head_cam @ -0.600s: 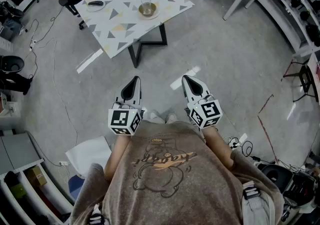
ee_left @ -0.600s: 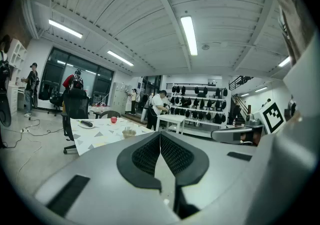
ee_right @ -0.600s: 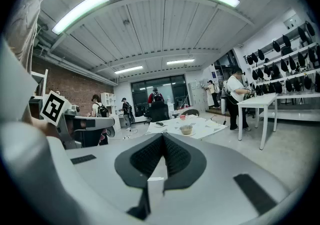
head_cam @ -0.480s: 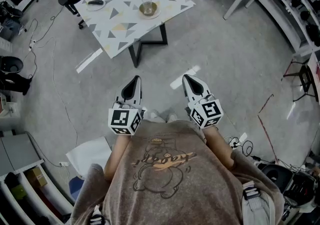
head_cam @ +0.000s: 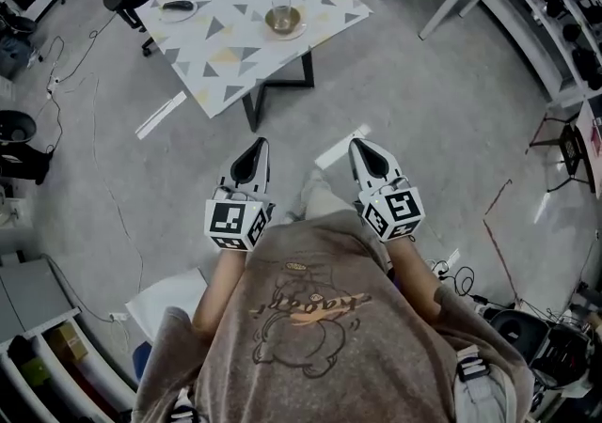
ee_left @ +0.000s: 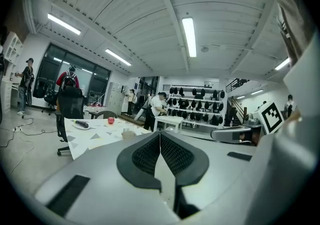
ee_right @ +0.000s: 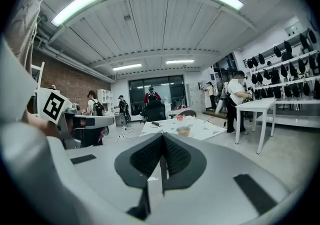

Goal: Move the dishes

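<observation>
Left gripper [head_cam: 257, 145]: fingers pressed together, empty. Right gripper [head_cam: 358, 143]: same, nothing held. Both well short of the surface [head_cam: 235, 54] at 12 o'clock, which carries the dishes: plate [head_cam: 177, 7] at 11, bowl [head_cam: 283, 21] at 12. Risk: if I reach in with the fingers closed, I shove the bowl off the near edge.
</observation>
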Tool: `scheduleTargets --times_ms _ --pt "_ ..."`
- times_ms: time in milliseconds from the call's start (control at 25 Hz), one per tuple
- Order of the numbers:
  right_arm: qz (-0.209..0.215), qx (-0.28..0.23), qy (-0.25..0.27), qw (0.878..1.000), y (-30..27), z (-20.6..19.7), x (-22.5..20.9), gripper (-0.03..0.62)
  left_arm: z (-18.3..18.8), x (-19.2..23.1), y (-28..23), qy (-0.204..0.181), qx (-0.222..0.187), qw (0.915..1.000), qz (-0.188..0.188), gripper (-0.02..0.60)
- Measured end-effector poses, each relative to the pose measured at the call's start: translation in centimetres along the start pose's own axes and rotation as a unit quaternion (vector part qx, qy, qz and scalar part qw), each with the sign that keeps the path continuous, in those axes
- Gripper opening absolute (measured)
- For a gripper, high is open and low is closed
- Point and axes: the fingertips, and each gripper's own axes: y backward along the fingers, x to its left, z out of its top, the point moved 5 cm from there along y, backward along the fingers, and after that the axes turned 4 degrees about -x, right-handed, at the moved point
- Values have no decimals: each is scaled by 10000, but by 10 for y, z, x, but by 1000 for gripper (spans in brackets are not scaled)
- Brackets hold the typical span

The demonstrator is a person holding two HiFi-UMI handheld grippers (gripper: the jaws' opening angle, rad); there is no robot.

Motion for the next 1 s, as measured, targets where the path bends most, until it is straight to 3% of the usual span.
scheduleTargets --times_ms 600,1000 --pt "142 99 -251 9995 -121 10 -52 -2 13 75 -112 24 31 10000 46 20" --pt "317 118 -292 9990 -206 43 -128 -2 38 109 -214 226 -78 9997 43 20"
